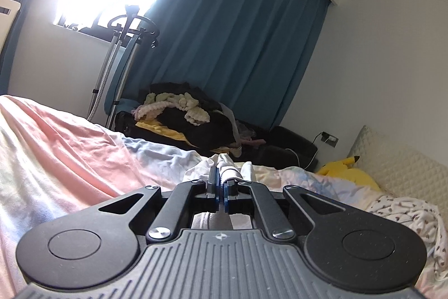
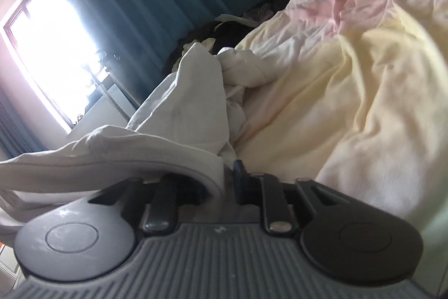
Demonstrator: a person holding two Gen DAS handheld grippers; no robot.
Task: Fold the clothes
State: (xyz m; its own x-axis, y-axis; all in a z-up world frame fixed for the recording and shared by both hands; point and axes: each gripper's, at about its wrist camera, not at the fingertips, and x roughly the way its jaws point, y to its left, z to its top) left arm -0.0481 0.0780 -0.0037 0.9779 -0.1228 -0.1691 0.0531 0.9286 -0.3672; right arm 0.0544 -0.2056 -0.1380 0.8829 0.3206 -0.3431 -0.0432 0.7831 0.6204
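Observation:
A white garment (image 2: 184, 108) lies crumpled on the pastel bedspread (image 2: 350, 80). My right gripper (image 2: 228, 173) is shut on the garment's hem; the cloth drapes over and hides its left finger, and only the right finger (image 2: 240, 173) shows. In the left wrist view, my left gripper (image 1: 222, 181) is shut on a fold of the same white garment (image 1: 228, 167), with cloth pinched between its blue pads just above the bed (image 1: 70, 145).
A pile of dark and cream clothes (image 1: 182, 111) sits on a black bench beyond the bed. A garment steamer stand (image 1: 123, 46) is by the teal curtain (image 1: 238, 32). A yellow plush toy (image 1: 347, 170) and a patterned cloth (image 1: 406, 215) lie at right.

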